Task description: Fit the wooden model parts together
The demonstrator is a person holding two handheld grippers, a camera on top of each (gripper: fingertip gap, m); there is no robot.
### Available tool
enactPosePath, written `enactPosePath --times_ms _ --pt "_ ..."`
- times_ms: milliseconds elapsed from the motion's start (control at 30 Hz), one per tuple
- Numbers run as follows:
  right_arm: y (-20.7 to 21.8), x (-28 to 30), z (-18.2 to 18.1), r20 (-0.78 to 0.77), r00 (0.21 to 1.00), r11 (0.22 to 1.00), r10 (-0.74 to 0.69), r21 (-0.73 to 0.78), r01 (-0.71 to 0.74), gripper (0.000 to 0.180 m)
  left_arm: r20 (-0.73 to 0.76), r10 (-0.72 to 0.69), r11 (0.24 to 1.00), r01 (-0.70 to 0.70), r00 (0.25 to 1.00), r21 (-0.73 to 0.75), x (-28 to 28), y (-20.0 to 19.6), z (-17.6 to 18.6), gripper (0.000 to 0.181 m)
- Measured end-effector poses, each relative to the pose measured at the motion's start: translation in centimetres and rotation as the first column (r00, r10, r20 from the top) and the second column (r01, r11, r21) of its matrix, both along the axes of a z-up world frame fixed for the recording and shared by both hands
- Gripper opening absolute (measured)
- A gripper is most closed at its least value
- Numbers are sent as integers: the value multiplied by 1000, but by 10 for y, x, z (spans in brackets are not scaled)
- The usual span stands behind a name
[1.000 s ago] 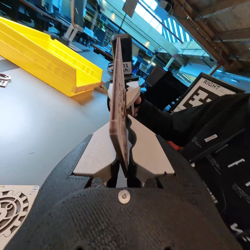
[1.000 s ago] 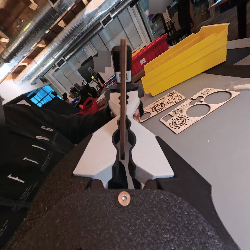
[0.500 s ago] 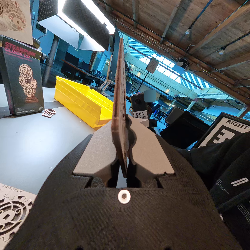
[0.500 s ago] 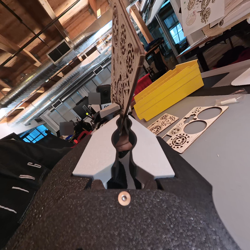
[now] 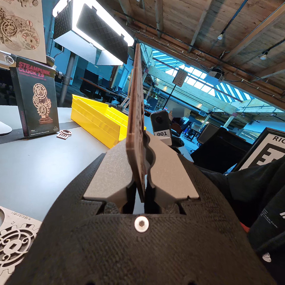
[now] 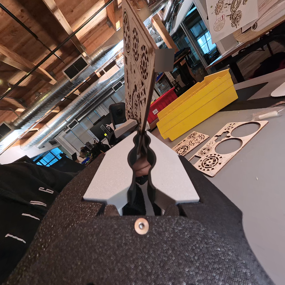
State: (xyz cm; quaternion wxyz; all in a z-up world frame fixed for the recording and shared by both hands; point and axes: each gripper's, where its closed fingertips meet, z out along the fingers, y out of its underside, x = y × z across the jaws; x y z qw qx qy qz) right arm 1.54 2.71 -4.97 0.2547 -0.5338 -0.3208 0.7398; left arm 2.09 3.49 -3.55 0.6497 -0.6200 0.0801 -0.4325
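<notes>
You've got wooden sheet (image 5: 135, 117) upright above table (image 5: 38, 162), near yellow bin (image 5: 98, 121). L gripper (image 5: 138, 155) clamped on its lower edge; R gripper (image 6: 141, 138) nips its corner. Parts seem unpunched; nothing fitted yet, assembly all ahead.

— What do I have around the work area on my screens?

— On the grey table (image 5: 38, 169) a long yellow bin (image 5: 98, 121) lies far off. To its left a dark box (image 5: 36, 98) stands upright, with a gear picture on its front. A white lamp base (image 5: 4, 128) sits at the far left edge.

— And on my other feed?

— The yellow bin (image 6: 199, 106) again, with a red bin (image 6: 162, 103) behind it. Farther right a clear plastic bag (image 6: 268, 114) lies flat. A printed sheet (image 6: 231, 17) with gear drawings hangs at the top right. Overhead I see wooden beams (image 6: 46, 30) and silver ducts (image 6: 61, 108).
</notes>
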Motion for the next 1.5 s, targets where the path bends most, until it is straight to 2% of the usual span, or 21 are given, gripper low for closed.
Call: enactPosePath --times_ms 533,1033,1500 --pt "0 -1 12 -110 991 994 -76 -81 67 3 -7 109 992 -108 994 68 -2 -2 12 1" --pt "1 -1 16 -135 983 989 -123 -96 111 3 -28 181 980 -178 983 92 -4 0 15 1" --pt "0 3 19 -160 983 993 -93 -83 80 1 111 28 998 -33 993 49 1 -4 19 1"
